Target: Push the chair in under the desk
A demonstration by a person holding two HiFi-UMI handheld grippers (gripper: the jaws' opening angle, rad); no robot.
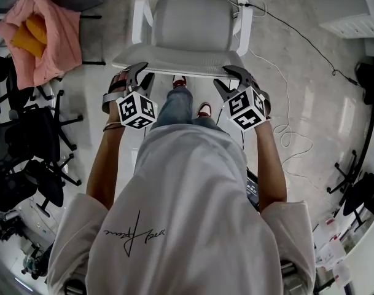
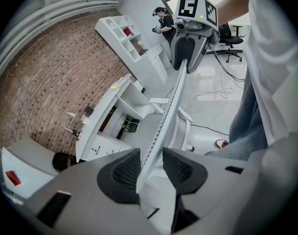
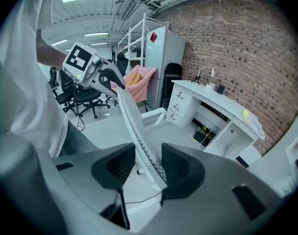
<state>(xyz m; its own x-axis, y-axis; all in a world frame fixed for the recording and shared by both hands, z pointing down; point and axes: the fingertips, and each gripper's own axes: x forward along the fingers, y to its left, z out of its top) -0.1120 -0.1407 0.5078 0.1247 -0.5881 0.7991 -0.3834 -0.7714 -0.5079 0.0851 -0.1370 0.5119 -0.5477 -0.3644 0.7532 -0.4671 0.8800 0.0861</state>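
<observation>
A white mesh-backed office chair [image 1: 190, 26] stands in front of me, its seat facing away. Each gripper straddles the top edge of the backrest [image 1: 180, 67]. My left gripper [image 1: 139, 72] is at the edge's left end, my right gripper [image 1: 231, 75] at its right end. In the left gripper view the thin backrest [image 2: 171, 111] runs between the jaws of the left gripper [image 2: 151, 163], lying against one pad with a gap to the other. The right gripper [image 3: 149, 163] holds the backrest [image 3: 134, 121] the same way. The white desk [image 3: 217, 102] stands beyond the chair by the brick wall.
A pink cloth [image 1: 42, 32] is draped over a chair at the far left, with black office chairs [image 1: 33, 140] nearer on that side. A white cable [image 1: 285, 128] loops over the floor at the right. White shelves [image 2: 131, 38] stand past the desk [image 2: 107, 106].
</observation>
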